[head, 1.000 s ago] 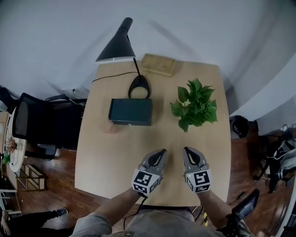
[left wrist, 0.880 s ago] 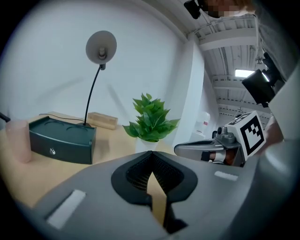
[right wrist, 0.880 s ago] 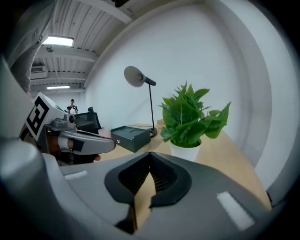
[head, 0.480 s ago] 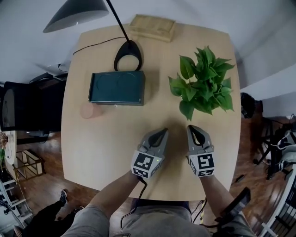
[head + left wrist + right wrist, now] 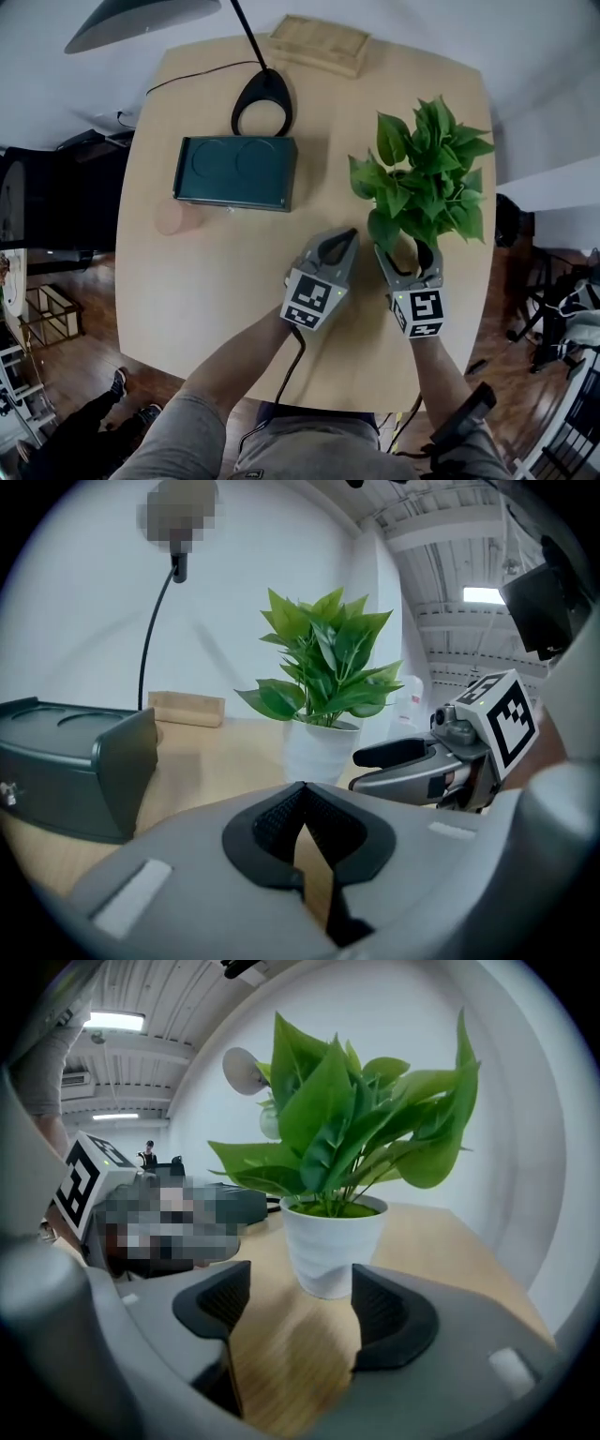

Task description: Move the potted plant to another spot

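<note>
White and smooth, the pot (image 5: 333, 1246) looks like glazed ceramic or hard plastic, though the wide lens makes that hard to settle. Either way I judge it stiff, a bit slippery, and breakable if it tips. The plant (image 5: 427, 178) stands on the table (image 5: 216, 281) to the right of the box (image 5: 234, 172), well apart from it. The lamp base (image 5: 262, 98) is just behind the box and a wooden block (image 5: 319, 44) lies farther back. The right gripper (image 5: 300, 1283) is right of the box's near corner, under the front leaves, and its jaws have just been opening. They stand apart with nothing between the pads, the pot just beyond the tips and in line with the gap. The left gripper (image 5: 305, 822) is nearer the box, jaws closed together on nothing, pointing toward the pot. The leaves are soft and bend at a touch, so they give no hold and could tear. The load is probably light but top-heavy. The best hold seems to be across the pot's wall, a little under the rim, where the taper widens and would keep it from sliding down through the pads. A firm, level squeeze and an upright carry should keep it from tipping.
</note>
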